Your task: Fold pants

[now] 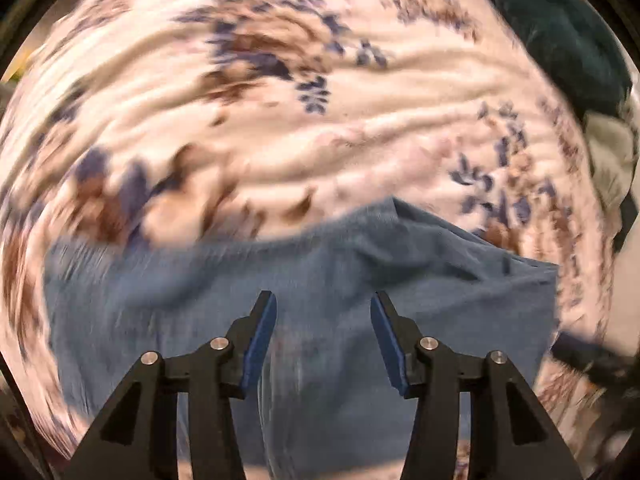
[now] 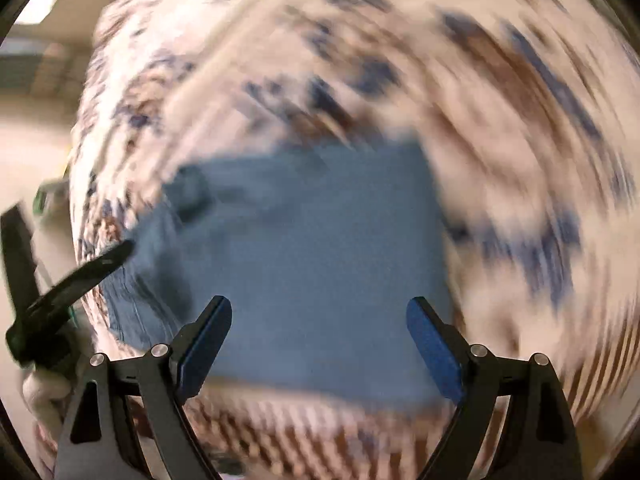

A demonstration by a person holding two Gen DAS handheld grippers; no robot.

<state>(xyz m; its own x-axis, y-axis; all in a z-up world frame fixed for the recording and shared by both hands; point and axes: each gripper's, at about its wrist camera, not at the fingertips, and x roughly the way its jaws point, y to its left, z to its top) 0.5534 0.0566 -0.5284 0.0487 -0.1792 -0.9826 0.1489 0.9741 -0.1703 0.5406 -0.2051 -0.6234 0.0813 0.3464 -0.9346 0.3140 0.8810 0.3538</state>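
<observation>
Left wrist view: the left gripper (image 1: 323, 300) points down over the blue pants (image 1: 304, 280), jaws parted with a clear gap. Nothing is pinched; the blue pads (image 1: 264, 340) stand free above the cloth. The pants lie folded on a white bedspread (image 1: 280, 128) with a brown and navy floral print, and fill the lower middle of the frame. Their upper edge runs across the middle, with a small peak of cloth right of centre. A dark teal fabric (image 1: 560, 32) sits at the top right edge, a pale grey-white bundle (image 1: 608, 152) below it. Strong motion blur at left and bottom.

Right wrist view: the right gripper (image 2: 319, 312) points down too, jaws spread wide and empty, blue pad (image 2: 434, 350) clear of the fabric. The pants (image 2: 312, 248) show as a roughly square blue block on the same bedspread (image 2: 500, 140), in the middle of the frame between and beyond the fingers. The left gripper (image 2: 116, 254) reaches in from the left, its dark tip near the pants' left edge; I cannot tell whether it touches. Beige floor (image 2: 36, 160) shows at far left. Everything is heavily blurred, so pattern detail is unreadable.
</observation>
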